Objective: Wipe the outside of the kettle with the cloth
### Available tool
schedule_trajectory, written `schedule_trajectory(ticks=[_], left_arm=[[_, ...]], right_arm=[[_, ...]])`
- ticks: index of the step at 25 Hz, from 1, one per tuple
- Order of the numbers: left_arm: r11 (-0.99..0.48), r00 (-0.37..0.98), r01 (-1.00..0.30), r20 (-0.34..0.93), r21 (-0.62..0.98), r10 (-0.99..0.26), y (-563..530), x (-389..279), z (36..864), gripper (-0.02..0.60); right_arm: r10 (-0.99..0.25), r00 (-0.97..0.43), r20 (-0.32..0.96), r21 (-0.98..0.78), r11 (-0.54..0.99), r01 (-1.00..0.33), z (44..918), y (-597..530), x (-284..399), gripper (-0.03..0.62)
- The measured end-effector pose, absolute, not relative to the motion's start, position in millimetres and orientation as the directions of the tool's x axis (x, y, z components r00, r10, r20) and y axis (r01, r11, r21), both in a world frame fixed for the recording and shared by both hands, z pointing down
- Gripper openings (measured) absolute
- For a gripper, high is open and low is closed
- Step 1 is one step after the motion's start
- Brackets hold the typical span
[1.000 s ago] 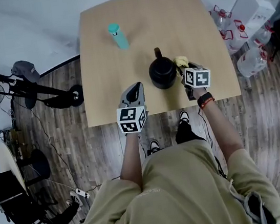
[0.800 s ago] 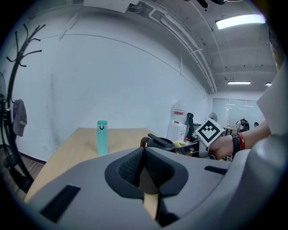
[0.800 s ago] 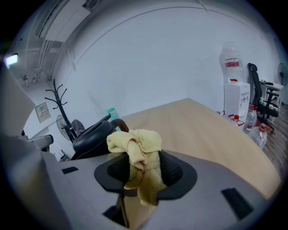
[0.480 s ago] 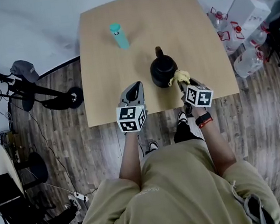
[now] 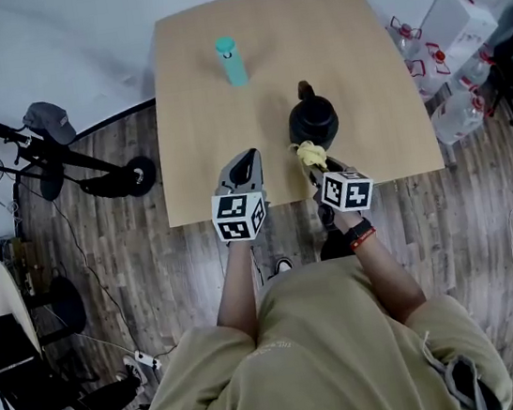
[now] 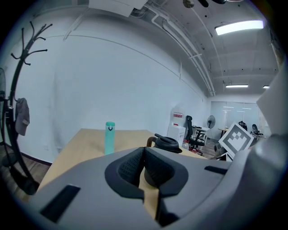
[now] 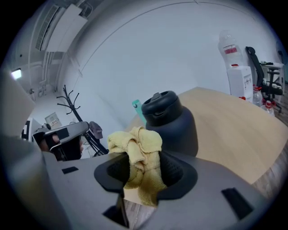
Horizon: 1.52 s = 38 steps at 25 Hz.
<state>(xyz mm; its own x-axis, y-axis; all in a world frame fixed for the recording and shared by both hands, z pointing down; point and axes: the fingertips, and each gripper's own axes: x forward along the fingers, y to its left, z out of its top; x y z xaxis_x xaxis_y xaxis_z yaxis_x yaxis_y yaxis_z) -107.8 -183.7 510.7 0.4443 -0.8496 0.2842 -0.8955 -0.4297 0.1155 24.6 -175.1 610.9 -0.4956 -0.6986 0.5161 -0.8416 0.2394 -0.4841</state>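
The black kettle (image 5: 312, 123) stands on the wooden table (image 5: 206, 112), right of middle; it also shows in the right gripper view as a dark rounded kettle (image 7: 171, 121) just beyond the jaws. My right gripper (image 5: 311, 158) is shut on a crumpled yellow cloth (image 5: 309, 154), the same cloth (image 7: 139, 157) bunched between the pads, at the kettle's near side. My left gripper (image 5: 243, 165) is shut with nothing in it, at the table's near edge left of the kettle (image 6: 165, 143).
A teal bottle (image 5: 231, 61) stands upright at the table's far left, also seen as a bottle (image 6: 110, 137) in the left gripper view. Water jugs (image 5: 458, 19) sit on the floor to the right. A scooter and fan (image 5: 3, 154) are at the left.
My right gripper has swung with the cloth from the kettle's right side round to its near side. The left gripper has stayed put.
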Motion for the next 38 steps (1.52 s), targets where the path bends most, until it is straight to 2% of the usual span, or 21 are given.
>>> schedule_trajectory(ticks=[6,12,22,38], left_arm=[[-0.397,0.411,-0.911,0.284,0.107,-0.866,-176,-142,507,0.023],[-0.362,0.377,-0.926,0.288,0.106,-0.880,-175,-176,507,0.023],[-0.348,0.365,-0.931,0.293,0.112,-0.884,-178,-196,508,0.023],[-0.387,0.406,-0.914,0.294,0.124,-0.865,-177,-171,515,0.023]], right_arm=[[-0.673,-0.525,0.521,-0.505,0.252,-0.825,620,-186,-37,0.170],[-0.703,-0.484,0.521,-0.586,0.118,-0.802,631,-224,-64,0.170],[-0.783,-0.356,0.510,-0.689,-0.124,-0.714,640,-259,-57,0.170],[-0.763,-0.409,0.500,-0.699,-0.077,-0.711,643,-238,-44,0.170]])
